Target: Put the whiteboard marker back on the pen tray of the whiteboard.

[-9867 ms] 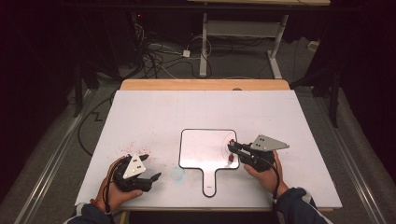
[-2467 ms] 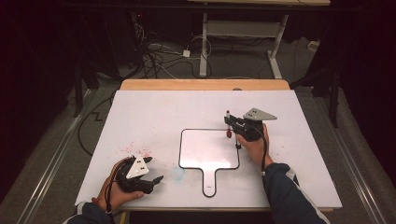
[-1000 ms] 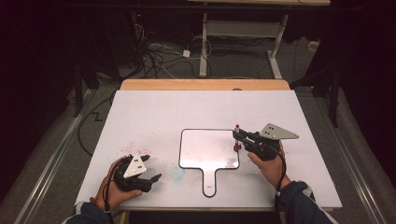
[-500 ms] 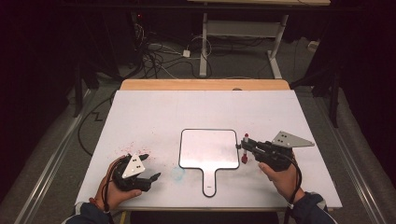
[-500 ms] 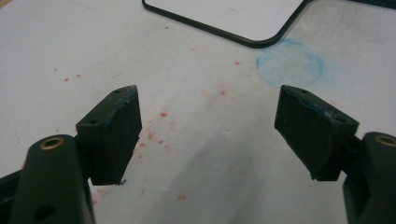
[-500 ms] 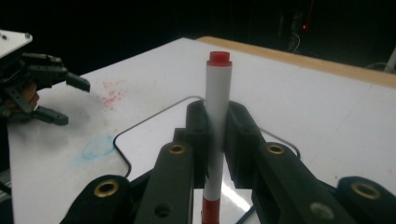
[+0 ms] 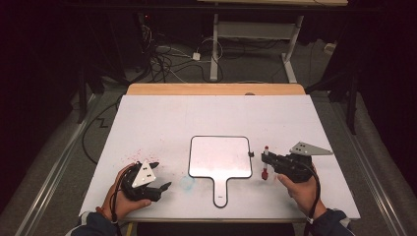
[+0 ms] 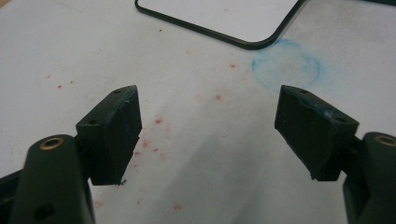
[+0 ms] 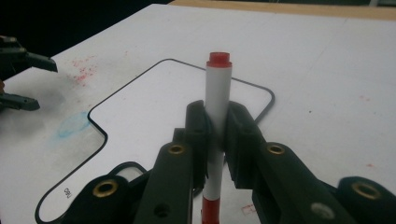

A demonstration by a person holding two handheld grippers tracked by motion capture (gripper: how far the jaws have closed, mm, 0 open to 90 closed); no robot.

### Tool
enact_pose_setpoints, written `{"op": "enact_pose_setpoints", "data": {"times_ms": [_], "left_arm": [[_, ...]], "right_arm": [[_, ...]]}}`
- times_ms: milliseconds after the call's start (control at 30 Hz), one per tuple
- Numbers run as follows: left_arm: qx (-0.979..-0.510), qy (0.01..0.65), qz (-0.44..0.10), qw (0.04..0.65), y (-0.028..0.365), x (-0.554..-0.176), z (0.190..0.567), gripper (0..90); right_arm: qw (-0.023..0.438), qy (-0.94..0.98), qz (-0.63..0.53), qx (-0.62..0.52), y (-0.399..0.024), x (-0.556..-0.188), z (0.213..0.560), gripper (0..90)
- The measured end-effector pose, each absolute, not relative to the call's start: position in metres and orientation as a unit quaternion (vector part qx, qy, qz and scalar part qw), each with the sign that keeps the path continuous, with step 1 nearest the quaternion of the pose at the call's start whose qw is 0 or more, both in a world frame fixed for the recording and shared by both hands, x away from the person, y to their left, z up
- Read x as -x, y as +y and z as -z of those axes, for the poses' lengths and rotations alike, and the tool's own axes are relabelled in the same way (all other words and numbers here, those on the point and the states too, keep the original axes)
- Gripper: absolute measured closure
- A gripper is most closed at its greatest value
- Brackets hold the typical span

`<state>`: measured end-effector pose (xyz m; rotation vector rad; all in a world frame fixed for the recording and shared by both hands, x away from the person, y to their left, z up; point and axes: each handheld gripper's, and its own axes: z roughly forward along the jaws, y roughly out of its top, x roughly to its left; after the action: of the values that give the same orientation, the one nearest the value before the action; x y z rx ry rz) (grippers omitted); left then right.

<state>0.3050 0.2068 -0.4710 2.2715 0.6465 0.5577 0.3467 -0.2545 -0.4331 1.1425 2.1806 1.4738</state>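
A white handheld whiteboard (image 7: 219, 156) with a black rim lies flat at the table's middle, its handle toward the near edge; its corner (image 8: 224, 18) and surface (image 9: 154, 107) show in both gripper views. My right gripper (image 7: 266, 162) sits just right of the board, shut on a white marker (image 9: 217, 100) with red ends that stands upright between its jaws (image 7: 265, 162). My left gripper (image 7: 156, 175) rests open and empty at the near left, its pads (image 8: 116, 126) wide apart above the table.
The white table top (image 7: 216, 113) carries red specks (image 7: 132, 156) near my left gripper and a faint blue smudge (image 7: 186, 183) beside the board's near left corner. A wooden strip (image 7: 216, 89) runs along the far edge. Cables and a desk frame lie on the floor beyond.
My right gripper, holding the marker, has drawn back from the board's far right corner to the table just right of the board. My left gripper has stayed put.
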Motion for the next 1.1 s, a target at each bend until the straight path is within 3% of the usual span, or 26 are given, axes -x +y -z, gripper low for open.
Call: {"op": "enact_pose_setpoints", "data": {"times_ms": [667, 1100], "left_arm": [[-0.879, 0.248, -0.208, 0.349, 0.204, -0.305, 0.473, 21.8], [-0.883, 0.245, -0.202, 0.345, 0.203, -0.306, 0.474, 21.8]], "right_arm": [[0.072, 0.761, -0.498, -0.41, -0.23, -0.408, 0.465, 80.0], [0.092, 0.767, -0.448, -0.451, -0.22, -0.424, 0.475, 76.5]]}}
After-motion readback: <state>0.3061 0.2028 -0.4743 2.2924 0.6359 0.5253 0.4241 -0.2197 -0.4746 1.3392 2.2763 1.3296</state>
